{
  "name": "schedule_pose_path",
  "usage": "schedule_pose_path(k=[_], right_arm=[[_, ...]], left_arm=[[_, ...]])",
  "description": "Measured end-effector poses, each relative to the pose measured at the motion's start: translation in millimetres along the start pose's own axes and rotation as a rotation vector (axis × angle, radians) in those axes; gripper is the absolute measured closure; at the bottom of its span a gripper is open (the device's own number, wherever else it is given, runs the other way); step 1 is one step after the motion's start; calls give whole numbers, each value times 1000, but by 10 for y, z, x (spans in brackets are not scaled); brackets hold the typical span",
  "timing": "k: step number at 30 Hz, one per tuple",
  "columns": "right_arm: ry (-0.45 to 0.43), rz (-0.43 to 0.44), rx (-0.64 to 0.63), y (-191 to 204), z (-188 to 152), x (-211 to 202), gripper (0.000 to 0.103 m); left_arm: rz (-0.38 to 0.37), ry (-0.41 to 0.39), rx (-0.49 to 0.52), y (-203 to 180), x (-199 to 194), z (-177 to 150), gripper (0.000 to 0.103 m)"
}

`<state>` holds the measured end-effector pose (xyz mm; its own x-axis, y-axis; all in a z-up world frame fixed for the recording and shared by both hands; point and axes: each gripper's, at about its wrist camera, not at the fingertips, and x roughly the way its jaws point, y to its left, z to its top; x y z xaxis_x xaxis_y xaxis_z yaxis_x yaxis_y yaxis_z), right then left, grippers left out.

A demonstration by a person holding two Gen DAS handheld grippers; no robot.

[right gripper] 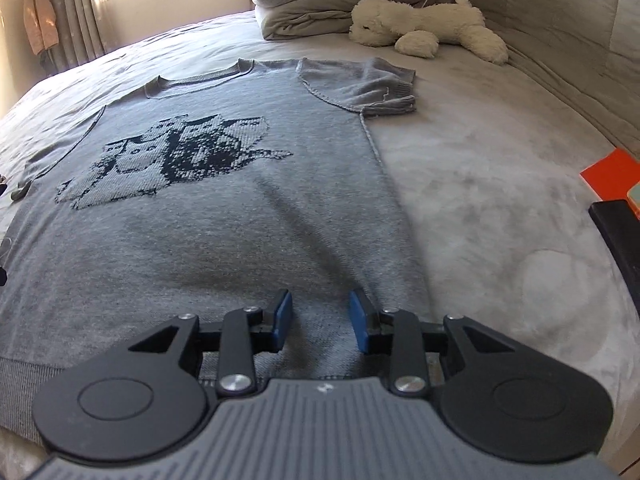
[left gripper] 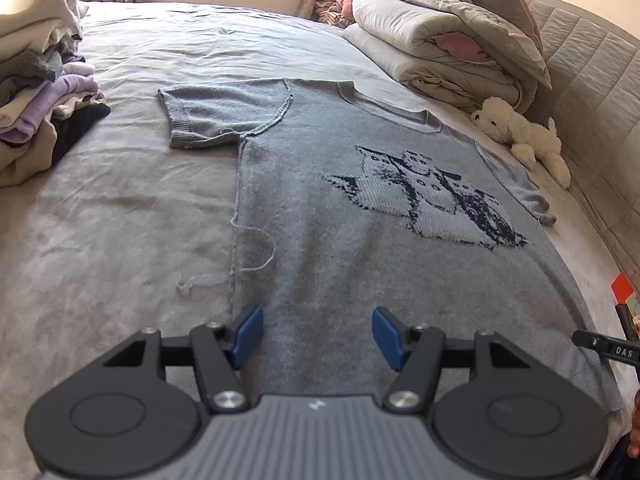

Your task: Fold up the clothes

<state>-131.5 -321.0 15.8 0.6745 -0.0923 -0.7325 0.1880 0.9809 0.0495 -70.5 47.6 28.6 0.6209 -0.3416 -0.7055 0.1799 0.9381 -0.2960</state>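
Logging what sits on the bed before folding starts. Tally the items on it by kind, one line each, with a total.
Grey knit top, spread flat: 1
Pile of mixed clothes: 1
Folded duvet bundle: 1
White plush dog: 1
Loose grey yarn strand: 1
Total: 5

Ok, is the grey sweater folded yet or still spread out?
Spread out, not folded. The sweater lies flat on the bed, owl pattern up, with both sleeves out to the sides.

A black strap (left gripper: 608, 350) reads "DAS".
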Motion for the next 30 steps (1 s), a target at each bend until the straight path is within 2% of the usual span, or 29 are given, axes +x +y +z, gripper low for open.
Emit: schedule_pose_path(k=[2,3,5,24,30], right_arm=[[-13,-36,3,-18,1,-27,69],[-18,-60,5,-34,-1,-35,63],[-17,-93,13,-80,-11,-33,62],[-24,-128,28,-158,-53,-48,64],[-50,-142,6,-110,-47,-58,59]], left_arm=[[-1,0,-4,7,-7,-4,41],[-1,0,-5,10,-10,-6,41],[0,0,-4,11,-15,-16,41],[10,3,1,-7,-36,-27,41],[6,-4,-3,-27,-59,-17,41]])
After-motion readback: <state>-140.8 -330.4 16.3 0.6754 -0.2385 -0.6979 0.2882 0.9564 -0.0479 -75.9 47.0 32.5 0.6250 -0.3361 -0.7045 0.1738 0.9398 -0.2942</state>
